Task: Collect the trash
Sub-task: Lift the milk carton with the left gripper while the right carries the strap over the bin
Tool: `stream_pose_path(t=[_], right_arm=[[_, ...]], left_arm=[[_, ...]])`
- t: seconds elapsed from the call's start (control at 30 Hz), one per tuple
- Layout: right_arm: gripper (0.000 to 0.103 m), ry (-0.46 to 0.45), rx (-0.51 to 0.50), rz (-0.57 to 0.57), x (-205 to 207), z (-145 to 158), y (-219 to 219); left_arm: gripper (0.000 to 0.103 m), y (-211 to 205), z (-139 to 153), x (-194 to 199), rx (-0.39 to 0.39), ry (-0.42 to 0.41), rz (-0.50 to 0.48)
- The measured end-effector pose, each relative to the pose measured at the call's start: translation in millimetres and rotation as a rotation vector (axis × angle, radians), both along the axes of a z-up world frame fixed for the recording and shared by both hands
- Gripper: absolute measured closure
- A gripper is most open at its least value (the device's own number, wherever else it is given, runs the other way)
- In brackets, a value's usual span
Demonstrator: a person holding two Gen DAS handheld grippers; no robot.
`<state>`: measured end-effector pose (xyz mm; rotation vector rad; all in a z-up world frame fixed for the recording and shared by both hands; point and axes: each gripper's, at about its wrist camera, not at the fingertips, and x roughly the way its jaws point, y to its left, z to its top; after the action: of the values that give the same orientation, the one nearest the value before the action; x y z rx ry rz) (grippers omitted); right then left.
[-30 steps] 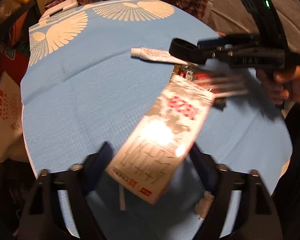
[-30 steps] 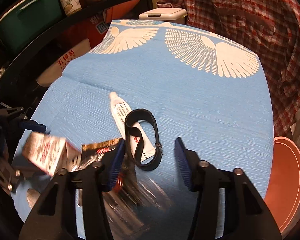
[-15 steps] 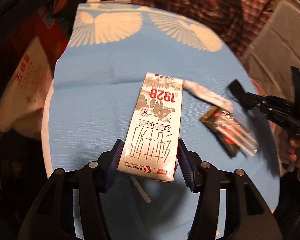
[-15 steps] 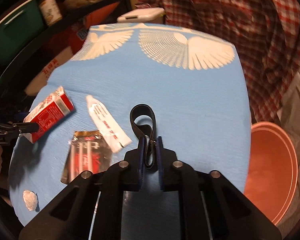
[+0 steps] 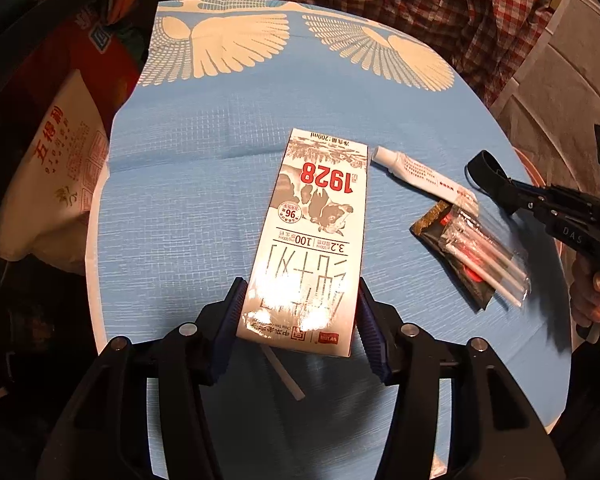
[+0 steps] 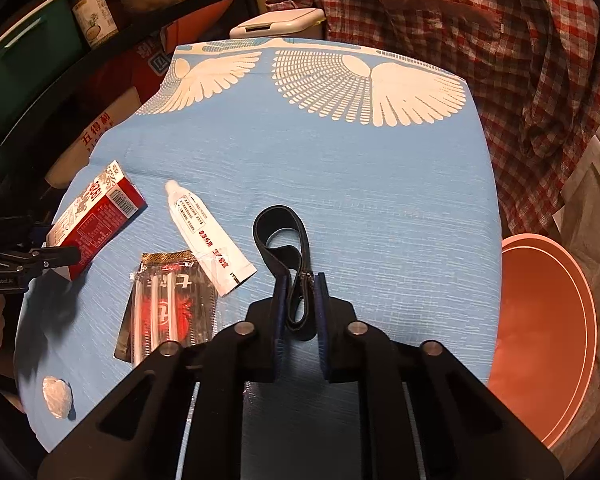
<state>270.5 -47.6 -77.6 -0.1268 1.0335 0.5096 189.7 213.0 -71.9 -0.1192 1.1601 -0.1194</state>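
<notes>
My left gripper (image 5: 300, 312) is shut on a milk carton (image 5: 316, 236) marked 1928 and holds it above the blue tablecloth (image 5: 188, 200); the carton also shows in the right wrist view (image 6: 96, 220). My right gripper (image 6: 299, 304) is shut on a black strap loop (image 6: 284, 236), held over the table. A white tube (image 6: 208, 236) and a dark wrapper with straws (image 6: 168, 308) lie on the cloth between the grippers. A crumpled foil ball (image 6: 57, 396) lies near the front left edge.
An orange-red bin (image 6: 540, 340) stands below the table's right edge. A white lidded bin (image 6: 276, 22) stands behind the table. A shelf with a jar (image 6: 94, 14) and bags is at the left. A person in a plaid shirt (image 6: 460, 12) stands at the back. A loose white straw (image 5: 284, 376) lies under the carton.
My right gripper closed on the black strap and lifted it. My left gripper swung the carton round to point across the table, away from the wrapper.
</notes>
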Motion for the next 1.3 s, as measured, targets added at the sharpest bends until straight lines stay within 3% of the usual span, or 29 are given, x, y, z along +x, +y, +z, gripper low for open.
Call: stream_pose_path(t=[0.77, 1.1, 1.3], right_arm=[[0.091, -0.095, 0.124, -0.085, -36.0, 63.2, -54.1], [0.091, -0.13, 0.15, -0.132, -46.7, 78.6, -78.7], [0.091, -0.142, 0.155, -0.167, -49.8, 82.0, -94.7]], left_arm=[[0.052, -32.4, 54.7, -13.2, -0.088, -0.095, 0.124], [0.052, -44.7, 74.5, -16.2, -0.114, -0.149, 0.146], [0.052, -59.8, 84.6, -13.9, -0.092, -0.183, 0.144]])
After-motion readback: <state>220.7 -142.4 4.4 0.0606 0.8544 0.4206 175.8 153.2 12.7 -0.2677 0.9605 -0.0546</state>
